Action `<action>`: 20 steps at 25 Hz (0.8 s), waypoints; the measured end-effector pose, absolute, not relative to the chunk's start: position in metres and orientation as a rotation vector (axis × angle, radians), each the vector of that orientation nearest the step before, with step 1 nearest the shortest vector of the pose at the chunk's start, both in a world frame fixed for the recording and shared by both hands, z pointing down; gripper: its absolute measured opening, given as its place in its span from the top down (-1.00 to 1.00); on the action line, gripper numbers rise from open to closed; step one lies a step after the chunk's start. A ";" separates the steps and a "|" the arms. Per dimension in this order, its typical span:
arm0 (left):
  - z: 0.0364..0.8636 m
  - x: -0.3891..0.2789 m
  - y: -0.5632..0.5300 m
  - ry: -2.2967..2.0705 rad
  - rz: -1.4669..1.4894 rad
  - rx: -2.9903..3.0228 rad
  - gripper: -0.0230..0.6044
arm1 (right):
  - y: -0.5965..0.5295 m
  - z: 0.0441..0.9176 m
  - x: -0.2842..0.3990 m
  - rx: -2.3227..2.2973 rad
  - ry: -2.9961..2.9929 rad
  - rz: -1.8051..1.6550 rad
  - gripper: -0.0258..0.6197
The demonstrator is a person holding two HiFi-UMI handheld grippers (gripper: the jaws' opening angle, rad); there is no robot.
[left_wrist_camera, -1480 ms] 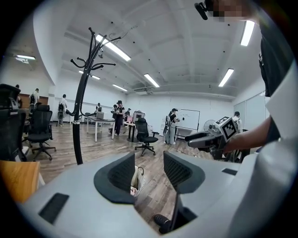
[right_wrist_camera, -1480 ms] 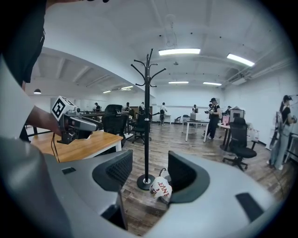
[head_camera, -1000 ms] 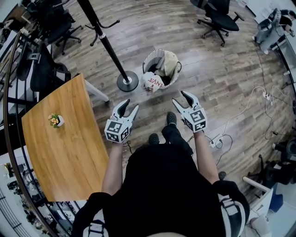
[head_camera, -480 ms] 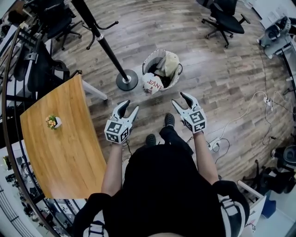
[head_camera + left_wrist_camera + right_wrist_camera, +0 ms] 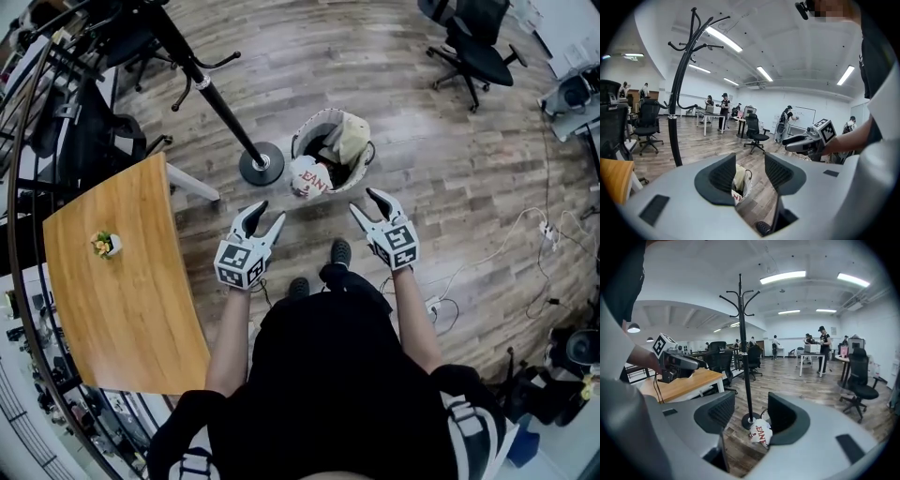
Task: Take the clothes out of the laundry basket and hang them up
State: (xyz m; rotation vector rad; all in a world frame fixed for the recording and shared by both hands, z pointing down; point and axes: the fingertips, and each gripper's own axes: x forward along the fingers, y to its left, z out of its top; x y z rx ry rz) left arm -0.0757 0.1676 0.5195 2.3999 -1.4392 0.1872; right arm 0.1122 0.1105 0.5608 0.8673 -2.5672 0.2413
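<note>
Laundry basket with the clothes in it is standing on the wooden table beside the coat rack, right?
Not on the table: the head view shows the laundry basket with the clothes in it standing on the floor beside the coat rack.

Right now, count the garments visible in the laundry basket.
3: a white one with red lettering draped over the basket rim, a cream one at the far right, a dark one in the middle. Others may lie hidden underneath.

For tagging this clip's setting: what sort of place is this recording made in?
Most likely an open-plan office or lab. There are rolling office chairs on a wood-look floor, desks with people standing at them, and a whiteboard on the far wall.
</note>
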 end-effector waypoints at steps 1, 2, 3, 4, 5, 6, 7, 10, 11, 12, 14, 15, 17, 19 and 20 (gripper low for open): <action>0.519 -0.074 0.163 -1.452 0.185 2.392 0.32 | 0.104 0.562 0.114 0.854 -2.570 0.243 0.20; 0.518 -0.071 0.158 -1.464 0.182 2.383 0.32 | 0.098 0.563 0.117 0.841 -2.572 0.246 0.21; 0.517 -0.069 0.155 -1.477 0.181 2.374 0.32 | 0.092 0.566 0.119 0.826 -2.574 0.249 0.21; 0.516 -0.066 0.151 -1.490 0.180 2.364 0.32 | 0.086 0.568 0.121 0.808 -2.575 0.253 0.21; 0.516 -0.064 0.148 -1.503 0.179 2.353 0.32 | 0.081 0.570 0.122 0.786 -2.577 0.256 0.21; 0.516 -0.063 0.146 -1.518 0.178 2.341 0.32 | 0.075 0.573 0.122 0.763 -2.580 0.258 0.21; 0.516 -0.062 0.144 -1.534 0.176 2.328 0.32 | 0.070 0.576 0.122 0.740 -2.582 0.259 0.21; 0.517 -0.062 0.139 -1.587 0.184 2.276 0.32 | 0.054 0.583 0.120 0.670 -2.591 0.250 0.22; 0.518 -0.063 0.138 -1.606 0.188 2.255 0.32 | 0.049 0.584 0.118 0.647 -2.596 0.247 0.21; 0.519 -0.064 0.137 -1.624 0.190 2.237 0.32 | 0.043 0.586 0.116 0.624 -2.601 0.244 0.22; 0.521 -0.063 0.134 -1.649 0.184 2.206 0.32 | 0.033 0.588 0.114 0.583 -2.611 0.240 0.22; 0.522 -0.062 0.132 -1.657 0.179 2.193 0.32 | 0.029 0.588 0.113 0.563 -2.616 0.237 0.22; 0.523 -0.058 0.127 -1.669 0.171 2.171 0.32 | 0.021 0.590 0.112 0.528 -2.623 0.232 0.22; 0.523 -0.053 0.122 -1.683 0.165 2.157 0.32 | 0.014 0.592 0.113 0.501 -2.624 0.231 0.22; 0.523 -0.052 0.119 -1.689 0.162 2.153 0.32 | 0.011 0.593 0.114 0.491 -2.624 0.231 0.22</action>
